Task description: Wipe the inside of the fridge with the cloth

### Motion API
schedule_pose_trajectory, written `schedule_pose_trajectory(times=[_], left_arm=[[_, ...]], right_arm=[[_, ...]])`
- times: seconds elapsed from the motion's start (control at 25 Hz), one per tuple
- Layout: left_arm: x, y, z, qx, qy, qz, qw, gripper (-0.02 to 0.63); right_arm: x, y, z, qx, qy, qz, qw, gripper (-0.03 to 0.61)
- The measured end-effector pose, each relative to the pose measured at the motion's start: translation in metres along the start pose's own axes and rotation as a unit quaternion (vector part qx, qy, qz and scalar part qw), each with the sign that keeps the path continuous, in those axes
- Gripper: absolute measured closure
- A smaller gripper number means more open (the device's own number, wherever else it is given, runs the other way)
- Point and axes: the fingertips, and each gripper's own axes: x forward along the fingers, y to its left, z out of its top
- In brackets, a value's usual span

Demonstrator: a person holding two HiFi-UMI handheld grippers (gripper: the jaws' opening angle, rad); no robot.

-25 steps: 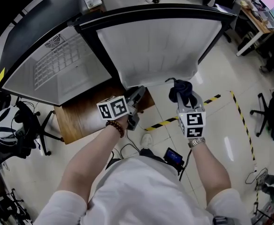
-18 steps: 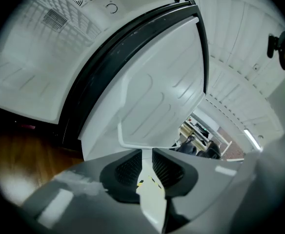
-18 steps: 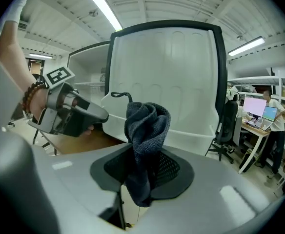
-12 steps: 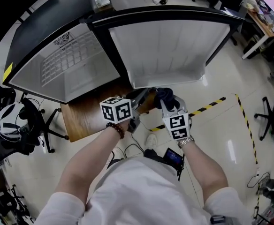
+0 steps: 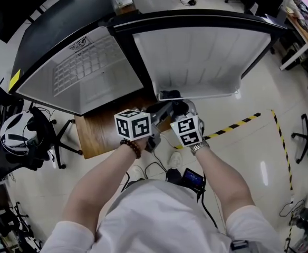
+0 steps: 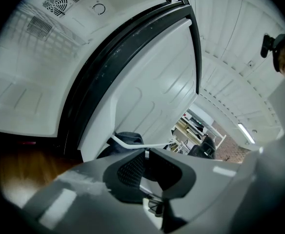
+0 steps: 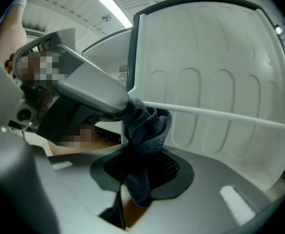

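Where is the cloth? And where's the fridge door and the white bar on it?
cloth [image 7: 147, 126], right gripper view, on its bunched-up middle.
fridge door [image 5: 207, 51], head view, on its white inner side.
white bar [image 7: 220, 114], right gripper view, on its middle stretch.

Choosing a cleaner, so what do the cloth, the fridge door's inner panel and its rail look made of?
The cloth: dark blue textile, soft; it bunches and droops. The door panel: white moulded plastic, likely, with a slight sheen and pressed arched ribs. The rail: a thin smooth white bar; plastic or coated metal, unclear.
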Motion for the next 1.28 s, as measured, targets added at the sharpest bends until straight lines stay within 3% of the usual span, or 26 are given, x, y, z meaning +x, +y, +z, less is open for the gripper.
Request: schedule_pose_trajectory(times=[0.64,1.28], left_arm=[[-0.002,0.000,0.002,-0.004,-0.003,-0.009,0.9999,0.581],[0.000,0.002,0.006,-0.010,-0.021,-0.003,0.9997,0.600]], right_arm=[[0.030,-0.003,0.005,-0.027,-0.013,0.001,1.000,0.472],[-0.001,-0.076,-0.007,-0.025,-0.001,-0.075,0.997,0.472]])
